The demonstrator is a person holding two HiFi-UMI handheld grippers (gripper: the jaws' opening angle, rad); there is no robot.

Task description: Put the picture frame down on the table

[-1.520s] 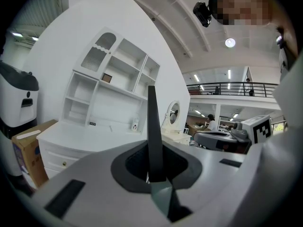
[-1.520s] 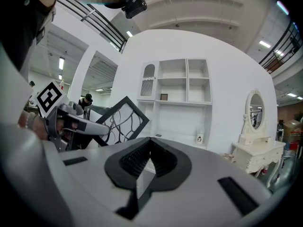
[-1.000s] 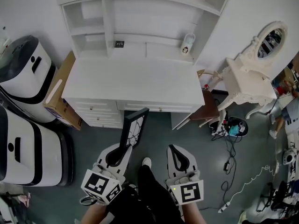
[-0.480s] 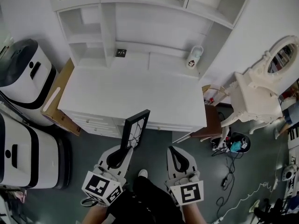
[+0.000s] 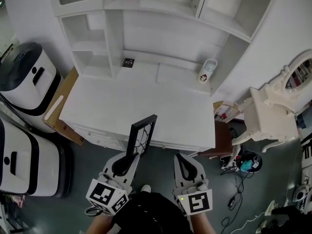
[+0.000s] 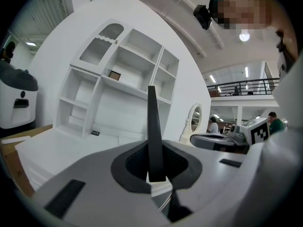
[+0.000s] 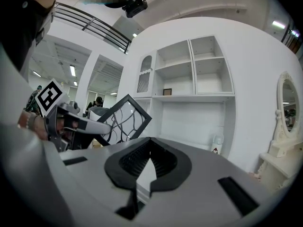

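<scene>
A black picture frame [image 5: 142,134] with a curved line pattern stands upright in my left gripper [image 5: 127,161], which is shut on its lower edge. In the left gripper view the picture frame [image 6: 153,126] shows edge-on as a thin black blade between the jaws. The frame hangs over the near edge of the white table [image 5: 136,108]. My right gripper [image 5: 187,165] is shut with nothing in it, level beside the left one, in front of the table edge. From the right gripper view the picture frame [image 7: 124,118] shows its patterned face at the left.
A white shelf unit [image 5: 146,28] rises at the table's back, with a small white jar [image 5: 208,70] and a dark square tag [image 5: 127,62]. Two white and black machines [image 5: 24,116] stand left, a cardboard box [image 5: 61,106] beside them. A brown chair [image 5: 222,135] and white vanity [image 5: 273,116] stand right.
Both grippers and the frame have moved forward toward the table; the frame's top now overlaps the table's near edge. The jaws stayed as they were.
</scene>
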